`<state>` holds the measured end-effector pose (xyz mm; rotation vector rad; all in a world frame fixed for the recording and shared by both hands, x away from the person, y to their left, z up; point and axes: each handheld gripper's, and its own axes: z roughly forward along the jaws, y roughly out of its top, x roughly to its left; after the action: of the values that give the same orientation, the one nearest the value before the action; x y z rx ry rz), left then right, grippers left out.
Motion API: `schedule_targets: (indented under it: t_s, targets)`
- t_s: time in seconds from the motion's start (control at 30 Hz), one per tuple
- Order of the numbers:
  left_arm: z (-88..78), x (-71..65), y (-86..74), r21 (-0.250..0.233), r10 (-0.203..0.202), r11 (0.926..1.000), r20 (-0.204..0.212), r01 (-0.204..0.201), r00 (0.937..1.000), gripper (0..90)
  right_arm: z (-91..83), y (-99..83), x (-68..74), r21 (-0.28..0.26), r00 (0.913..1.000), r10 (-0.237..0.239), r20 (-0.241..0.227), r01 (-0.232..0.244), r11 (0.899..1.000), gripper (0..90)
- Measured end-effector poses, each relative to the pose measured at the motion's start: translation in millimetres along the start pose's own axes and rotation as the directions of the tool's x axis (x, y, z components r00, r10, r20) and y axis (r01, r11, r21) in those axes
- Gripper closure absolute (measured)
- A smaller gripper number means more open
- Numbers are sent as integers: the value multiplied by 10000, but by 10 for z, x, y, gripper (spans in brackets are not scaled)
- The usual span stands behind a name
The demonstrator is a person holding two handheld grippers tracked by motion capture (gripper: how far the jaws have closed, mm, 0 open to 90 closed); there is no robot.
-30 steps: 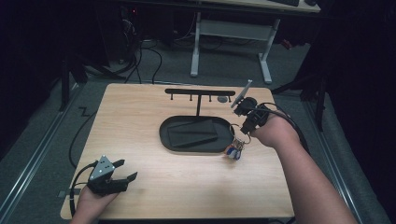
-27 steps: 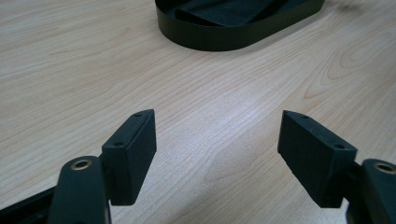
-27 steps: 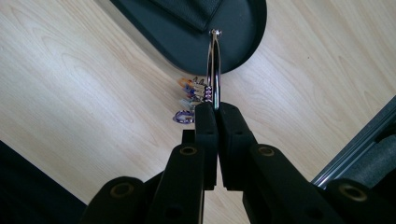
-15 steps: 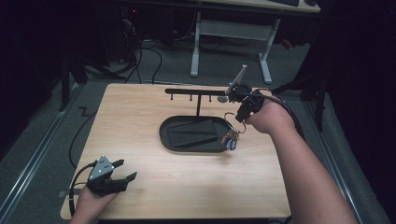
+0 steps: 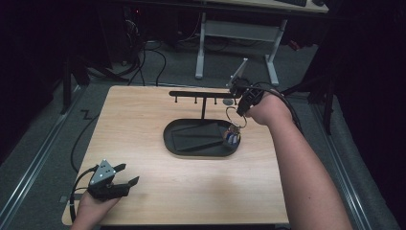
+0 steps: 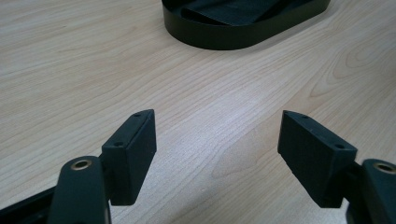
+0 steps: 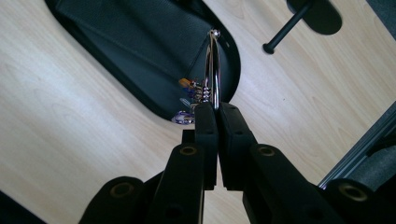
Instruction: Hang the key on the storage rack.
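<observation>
A metal key ring (image 5: 235, 116) with several small keys (image 5: 232, 136) dangling from it hangs over the right end of the black oval tray (image 5: 191, 152). My right gripper (image 5: 242, 109) is shut on the ring's top, just right of the black hook rack (image 5: 201, 93). In the right gripper view the pads (image 7: 205, 121) pinch the ring (image 7: 213, 65), and the keys (image 7: 191, 91) hang above the tray's rim (image 7: 233, 60). My left gripper (image 5: 128, 173) rests open at the table's near left corner, with bare wood between its jaws (image 6: 217, 154).
The rack's round base (image 7: 317, 14) stands behind the tray on the wooden table (image 5: 143, 120). A dark insert lies inside the tray (image 6: 233, 39). Cables and a white desk frame (image 5: 234, 28) are on the floor beyond the far edge.
My right gripper has risen and moved left toward the rack, carrying the key ring; the keys now hang over the tray's right end. The left gripper has stayed put.
</observation>
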<state>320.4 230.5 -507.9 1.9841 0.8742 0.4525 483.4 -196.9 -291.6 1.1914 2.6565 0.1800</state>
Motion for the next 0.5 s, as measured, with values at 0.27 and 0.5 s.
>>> schedule_targets:
  t_s: [0.27, 0.5]
  targets:
    - [-3, 12, -8, -27, -49, 10000, -51, 49, 10000, 284, 100, 99, -157, -28, 9993, 379, 35, -379, 9993, 878]
    - [-6, 16, -12, 27, -2, 10000, -55, 3, 10000, 284, 224, 137, -257, 62, 9982, 592, 83, -592, 9982, 877]
